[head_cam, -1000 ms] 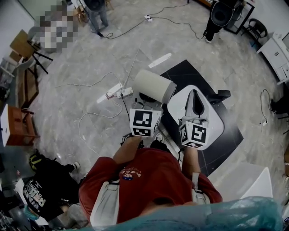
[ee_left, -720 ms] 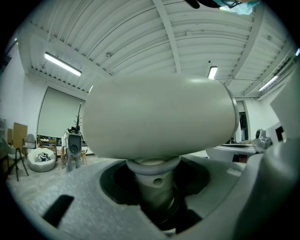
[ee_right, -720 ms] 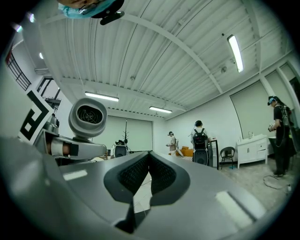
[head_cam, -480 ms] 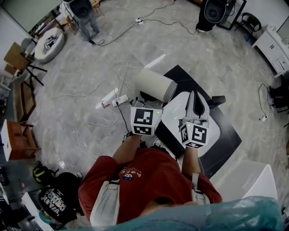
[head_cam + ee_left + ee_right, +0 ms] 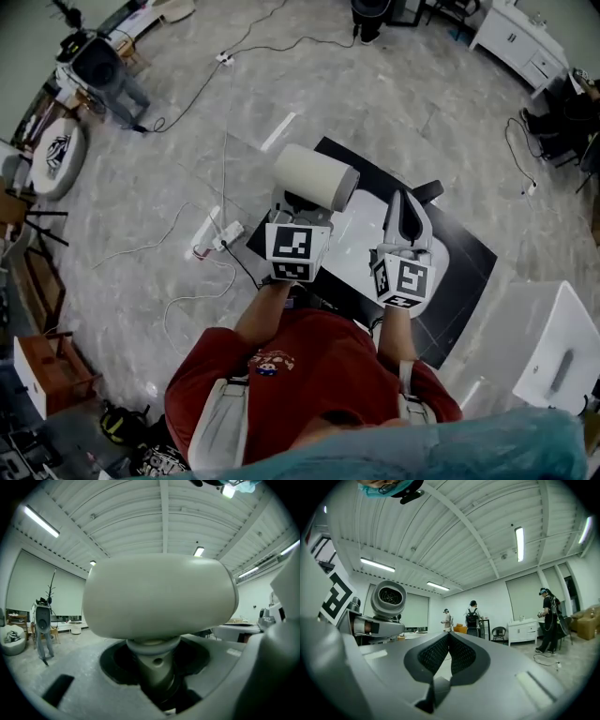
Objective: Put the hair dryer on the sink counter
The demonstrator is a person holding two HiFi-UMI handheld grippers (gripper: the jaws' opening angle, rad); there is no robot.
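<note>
Sitting in the left gripper (image 5: 296, 208), the hair dryer (image 5: 315, 176) is at frame centre in the head view, with its off-white barrel sideways just above the marker cube, held up in the air over the floor. In the left gripper view the barrel fills the middle and the handle (image 5: 154, 667) runs down between the two grey jaws, which are clamped on it at medium width. The right gripper (image 5: 403, 202) is just right of centre, near the dryer but apart from it. In its own view the mesh pads (image 5: 434, 654) meet at the tips with nothing between them. Below both grippers lies a black mat (image 5: 464, 267) with a white panel (image 5: 361, 246) on it. A power strip (image 5: 217, 232) with cables is on the floor at centre left. A white basin-like unit (image 5: 548, 352) is at lower right, well apart from the dryer. The person's red shirt (image 5: 300, 366) fills the bottom centre.
</note>
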